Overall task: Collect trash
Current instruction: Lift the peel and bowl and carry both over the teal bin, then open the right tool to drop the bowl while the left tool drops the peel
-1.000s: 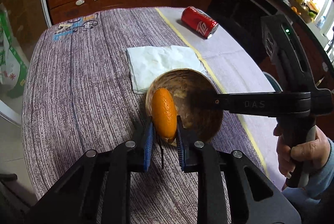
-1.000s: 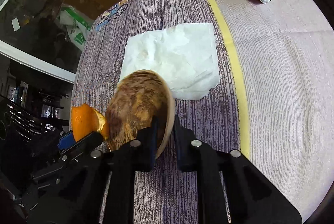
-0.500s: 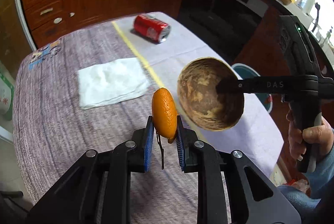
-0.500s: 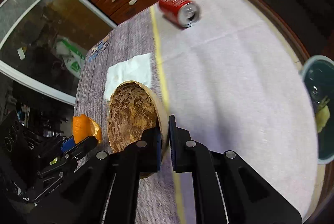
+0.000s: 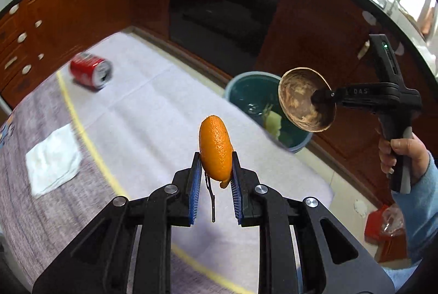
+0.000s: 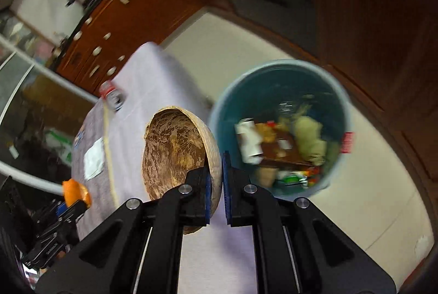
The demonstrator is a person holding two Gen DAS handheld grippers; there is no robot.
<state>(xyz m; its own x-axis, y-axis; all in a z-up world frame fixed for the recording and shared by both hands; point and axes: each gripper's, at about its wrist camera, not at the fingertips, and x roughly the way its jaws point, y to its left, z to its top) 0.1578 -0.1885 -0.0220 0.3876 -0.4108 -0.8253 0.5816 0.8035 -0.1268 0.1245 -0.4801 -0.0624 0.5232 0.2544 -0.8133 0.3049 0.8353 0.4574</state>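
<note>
My left gripper (image 5: 215,173) is shut on an orange peel (image 5: 215,149) and holds it in the air above the white cloth on the table. My right gripper (image 6: 216,179) is shut on the rim of a brown coconut-shell bowl (image 6: 175,151), tilted on its side, beside the teal trash bin (image 6: 279,91). In the left wrist view the bowl (image 5: 303,99) hangs by the bin (image 5: 246,91) past the table edge. The bin holds several bits of trash. A red soda can (image 5: 89,71) lies on its side on the table, and a white napkin (image 5: 52,157) lies flat at the left.
The table (image 5: 142,113) has a white cloth and a striped purple runner with a yellow stripe between them. Brown kitchen cabinets (image 5: 63,9) and a black oven (image 5: 219,9) stand behind. A red packet (image 5: 383,222) lies on the floor at the right.
Both grippers have swung right, away from the napkin and toward the bin. The bowl now hangs beside the bin opening. The peel stays gripped.
</note>
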